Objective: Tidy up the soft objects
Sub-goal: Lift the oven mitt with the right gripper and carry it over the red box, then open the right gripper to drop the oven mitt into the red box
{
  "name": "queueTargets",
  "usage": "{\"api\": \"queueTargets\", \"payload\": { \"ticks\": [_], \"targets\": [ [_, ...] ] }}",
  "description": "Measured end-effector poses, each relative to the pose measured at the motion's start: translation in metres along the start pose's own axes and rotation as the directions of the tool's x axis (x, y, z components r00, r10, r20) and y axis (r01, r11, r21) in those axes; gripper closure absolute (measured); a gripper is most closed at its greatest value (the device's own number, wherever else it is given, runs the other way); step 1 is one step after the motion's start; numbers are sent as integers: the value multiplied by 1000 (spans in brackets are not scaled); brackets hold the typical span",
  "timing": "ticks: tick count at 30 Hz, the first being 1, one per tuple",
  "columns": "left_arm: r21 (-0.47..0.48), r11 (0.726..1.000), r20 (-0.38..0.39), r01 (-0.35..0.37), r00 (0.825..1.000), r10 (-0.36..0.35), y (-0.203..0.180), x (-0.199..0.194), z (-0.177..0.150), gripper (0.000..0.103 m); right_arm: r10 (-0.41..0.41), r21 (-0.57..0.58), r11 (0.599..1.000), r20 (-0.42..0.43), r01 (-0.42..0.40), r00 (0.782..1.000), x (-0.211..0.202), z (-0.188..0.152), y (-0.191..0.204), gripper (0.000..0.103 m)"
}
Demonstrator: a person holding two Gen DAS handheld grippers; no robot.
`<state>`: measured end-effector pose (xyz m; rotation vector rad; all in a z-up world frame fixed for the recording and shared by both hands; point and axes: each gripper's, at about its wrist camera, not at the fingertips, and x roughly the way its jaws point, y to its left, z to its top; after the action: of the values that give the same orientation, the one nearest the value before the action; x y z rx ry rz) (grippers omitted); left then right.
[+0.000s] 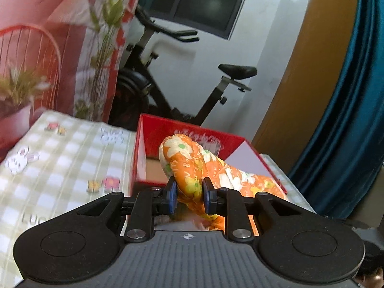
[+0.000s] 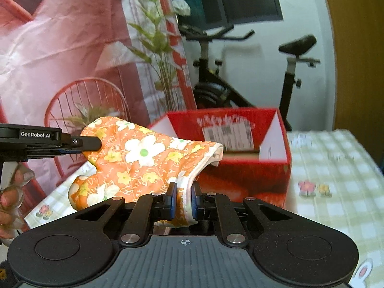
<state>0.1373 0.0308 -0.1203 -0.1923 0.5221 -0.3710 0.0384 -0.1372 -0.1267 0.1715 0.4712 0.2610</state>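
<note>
An orange oven mitt [image 2: 144,158] with white and yellow flowers hangs in the air between both grippers, above the checked tablecloth. My right gripper [image 2: 184,200] is shut on the mitt's white-trimmed cuff edge. My left gripper [image 1: 189,198] is shut on the mitt's [image 1: 192,163] rounded end, and it shows in the right wrist view as a black arm [image 2: 79,144] coming in from the left, with a hand [image 2: 12,196] below it. Behind the mitt stands an open red cardboard box [image 2: 242,168], [image 1: 153,129].
The table carries a green-and-white checked cloth [image 1: 60,158], [image 2: 336,168] with rabbits and flowers. A pink printed backdrop [image 2: 60,48] hangs at the left. An exercise bike [image 1: 168,88] stands beyond the box, with a teal curtain [image 1: 348,120] at the right.
</note>
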Motion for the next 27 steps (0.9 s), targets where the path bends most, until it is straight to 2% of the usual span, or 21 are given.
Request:
{"api": "queueTargets", "payload": {
  "ticks": [9,15,22,27],
  "targets": [
    [12,1000,49,7,999,-8,3,34,38,79,-12,-57,998,73,17,997,28,53,-17,92],
    [31,999,68,-25,997,23,6,77,58,79,-35,-12,999,21,35,999,78,81,-38,92],
    [48,997,-45,-64,997,66,12,130,62,79,-79,83,993,-106,88,991,138,77,-69,92],
    [64,995,-114,-83,989,90,16,159,59,79,-124,42,990,-160,132,979,164,64,-70,92]
  ]
}}
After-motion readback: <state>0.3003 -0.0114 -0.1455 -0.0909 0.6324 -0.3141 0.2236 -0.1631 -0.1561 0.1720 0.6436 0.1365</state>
